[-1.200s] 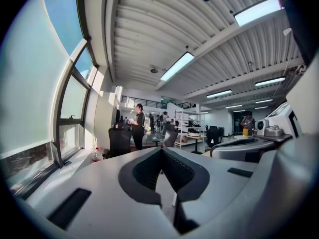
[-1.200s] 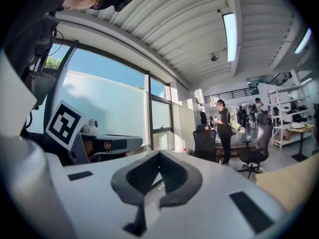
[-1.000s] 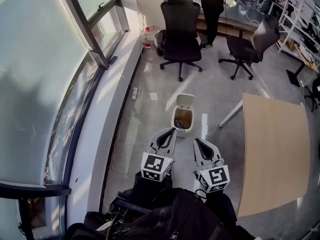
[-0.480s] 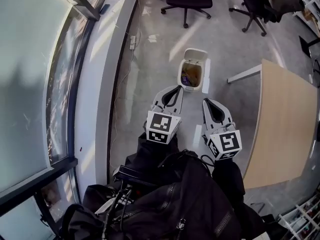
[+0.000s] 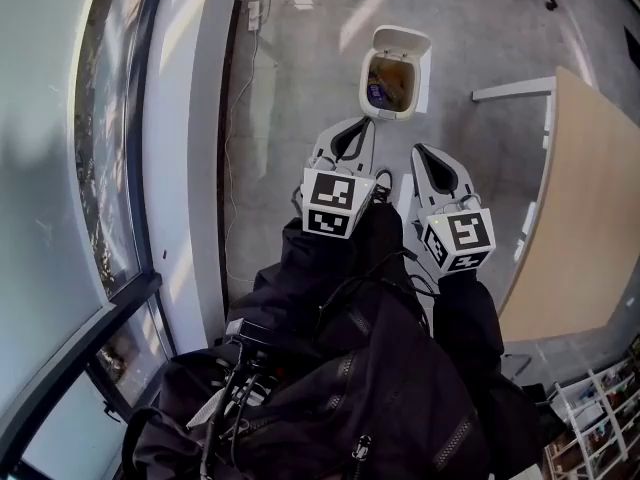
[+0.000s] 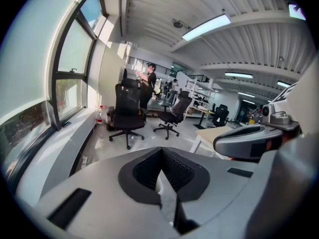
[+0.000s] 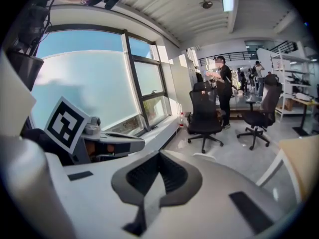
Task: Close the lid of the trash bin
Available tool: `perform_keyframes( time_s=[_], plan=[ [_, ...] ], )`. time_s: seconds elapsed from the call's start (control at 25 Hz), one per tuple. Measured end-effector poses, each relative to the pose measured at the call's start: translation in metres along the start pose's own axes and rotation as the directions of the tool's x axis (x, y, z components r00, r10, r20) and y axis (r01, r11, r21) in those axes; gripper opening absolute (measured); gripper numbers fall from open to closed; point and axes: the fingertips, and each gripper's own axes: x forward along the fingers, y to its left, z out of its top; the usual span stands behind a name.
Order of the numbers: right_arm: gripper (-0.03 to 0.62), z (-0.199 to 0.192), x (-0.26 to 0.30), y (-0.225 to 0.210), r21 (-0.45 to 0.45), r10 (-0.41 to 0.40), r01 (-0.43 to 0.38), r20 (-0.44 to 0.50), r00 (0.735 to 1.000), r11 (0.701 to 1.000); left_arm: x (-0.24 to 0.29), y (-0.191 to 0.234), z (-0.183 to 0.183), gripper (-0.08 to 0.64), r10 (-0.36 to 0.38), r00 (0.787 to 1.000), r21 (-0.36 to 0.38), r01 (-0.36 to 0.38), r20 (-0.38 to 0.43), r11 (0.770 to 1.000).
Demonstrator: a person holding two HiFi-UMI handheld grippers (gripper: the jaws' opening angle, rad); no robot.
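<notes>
Black zipped jacket (image 5: 340, 388), seemingly padded; grey-white left gripper (image 5: 358, 124), right gripper (image 5: 419, 151), dark ribbed jaws.

Bright daylight from the window (image 5: 60, 118) glares off the floor (image 5: 295, 98); both gripper views bend and darken at their edges.

No words, numbers or brand names can be read anywhere in these views. The only printed marks are black-and-white square code patterns. One sits on the left white marker cube (image 5: 338, 203), part of the left gripper (image 5: 351, 128). Another sits on the right white marker cube (image 5: 458, 240), part of the right gripper (image 5: 421, 153). Both face up in the head view, and the left cube's pattern also shows in the right gripper view. They are blocky shapes, not letters or digits. A small purple item (image 5: 374, 93) inside the open white plastic trash bin (image 5: 421, 86) is too small to tell whether it carries print
</notes>
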Motion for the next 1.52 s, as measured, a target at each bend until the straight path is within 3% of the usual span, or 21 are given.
perform_keyframes(
  time_s=[0.2, 0.4, 0.92, 1.28, 1.52],
  plan=[
    [0.006, -0.055, 0.053, -0.029, -0.032, 0.024, -0.028, -0.118, 0.993, 0.999, 0.025, 0.026, -0.057, 0.002, 0.038, 0.995, -0.061, -0.043, -0.094, 0.997],
    [0.006, -0.113, 0.095, -0.045, -0.017, 0.074, -0.079, -0.214, 0.974, 0.997, 0.033, 0.050, -0.125, 0.002, 0.085, 0.977, -0.126, -0.111, -0.197, 0.986],
    [0.006, -0.234, 0.146, -0.073, 0.023, 0.123, -0.122, -0.343, 0.931, 0.992, 0.044, 0.064, -0.251, 0.002, 0.101, 0.934, -0.220, -0.185, -0.342, 0.958],
    [0.006, -0.281, 0.165, -0.080, 0.050, 0.143, -0.134, -0.390, 0.910, 0.990, 0.044, 0.065, -0.303, 0.002, 0.086, 0.906, -0.242, -0.201, -0.415, 0.949],
    [0.006, -0.282, 0.180, -0.088, 0.027, 0.166, -0.168, -0.384, 0.909, 0.985, 0.049, 0.068, -0.313, 0.002, 0.086, 0.899, -0.246, -0.208, -0.429, 0.947]
  ],
)
